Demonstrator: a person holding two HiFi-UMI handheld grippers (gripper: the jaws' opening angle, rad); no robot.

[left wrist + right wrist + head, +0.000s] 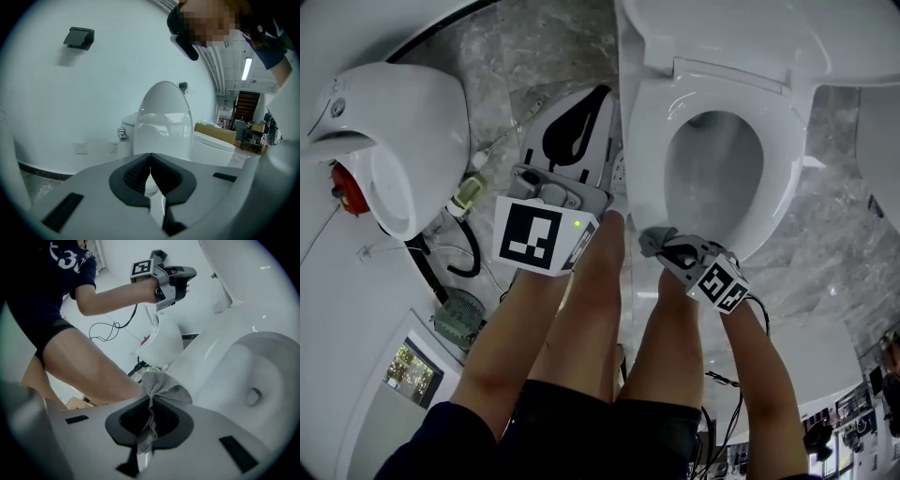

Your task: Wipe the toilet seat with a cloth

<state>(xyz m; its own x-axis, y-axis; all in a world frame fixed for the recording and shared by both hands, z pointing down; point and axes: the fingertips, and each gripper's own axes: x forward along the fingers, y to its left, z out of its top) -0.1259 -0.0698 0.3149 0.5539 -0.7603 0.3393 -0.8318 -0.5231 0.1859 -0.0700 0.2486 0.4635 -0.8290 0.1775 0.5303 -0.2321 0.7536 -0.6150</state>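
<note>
The white toilet seat point(649, 159) rings the bowl point(712, 178) at the upper right of the head view, with the lid up behind it. My right gripper point(661, 248) is shut on a grey cloth point(654, 241) bunched at the seat's near left edge. In the right gripper view the cloth point(161, 385) sticks out past the shut right gripper point(151, 399), beside the seat point(211, 362). My left gripper point(595, 103) is held up left of the toilet, clear of it. The left gripper point(150, 157) is shut with nothing in it.
Another white fixture point(403, 131) with a red part point(347, 187) stands at the left. Cables point(464, 244) and a green device point(459, 319) lie on the marble floor point(534, 56). A lid-up toilet point(164, 122) and a wall box point(78, 37) face the left gripper.
</note>
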